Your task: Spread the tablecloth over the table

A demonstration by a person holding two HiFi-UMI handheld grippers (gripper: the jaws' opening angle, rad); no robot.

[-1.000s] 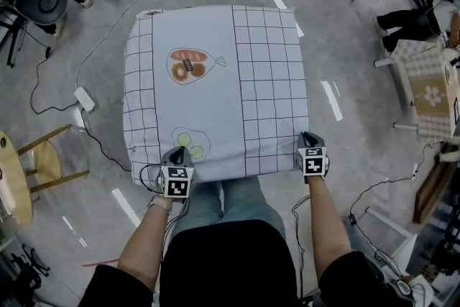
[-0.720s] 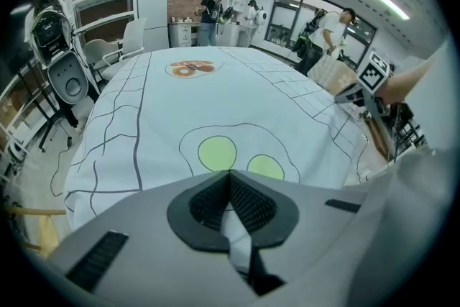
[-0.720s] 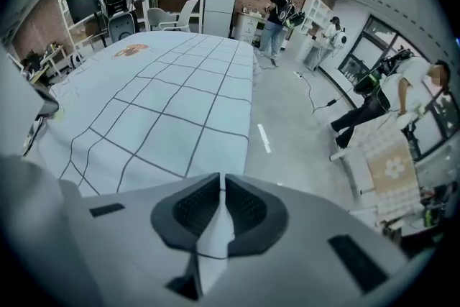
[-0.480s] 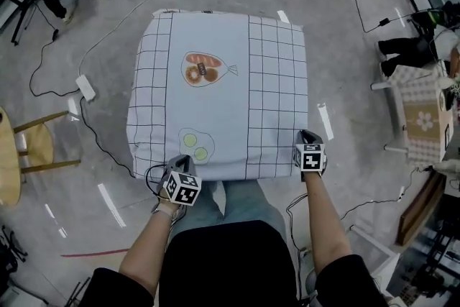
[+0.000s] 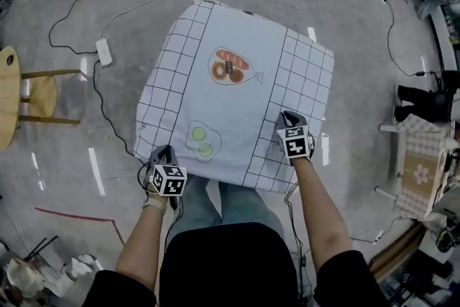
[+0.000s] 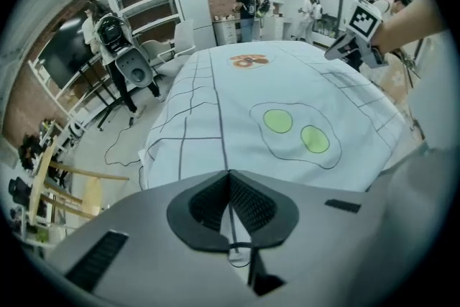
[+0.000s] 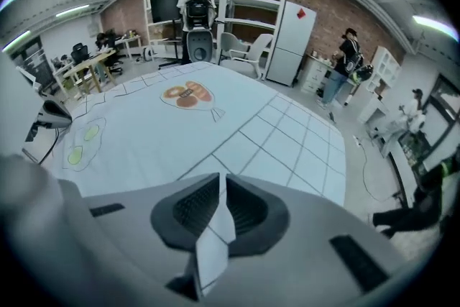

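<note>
A pale blue tablecloth (image 5: 230,111) with a black grid border, a bread drawing and two green circles lies spread over the square table. My left gripper (image 5: 164,158) is shut on the cloth's near left edge; a fold of cloth sits between its pads (image 6: 231,216). My right gripper (image 5: 290,122) is shut on the cloth near its right side, a strip of fabric (image 7: 212,234) pinched in its jaws. In the left gripper view the cloth (image 6: 287,118) stretches away flat, with the right gripper (image 6: 356,47) at its far right.
Cables (image 5: 86,32) and a power strip (image 5: 105,52) lie on the concrete floor left of the table. A wooden stool (image 5: 21,93) stands at the far left. Office chairs, shelves (image 7: 237,3) and a fridge (image 7: 291,39) stand beyond; people stand at the back.
The table now sits turned in the head view. My right gripper has moved up and left over the cloth with its edge; the left gripper shifted slightly left, still holding the near edge.
</note>
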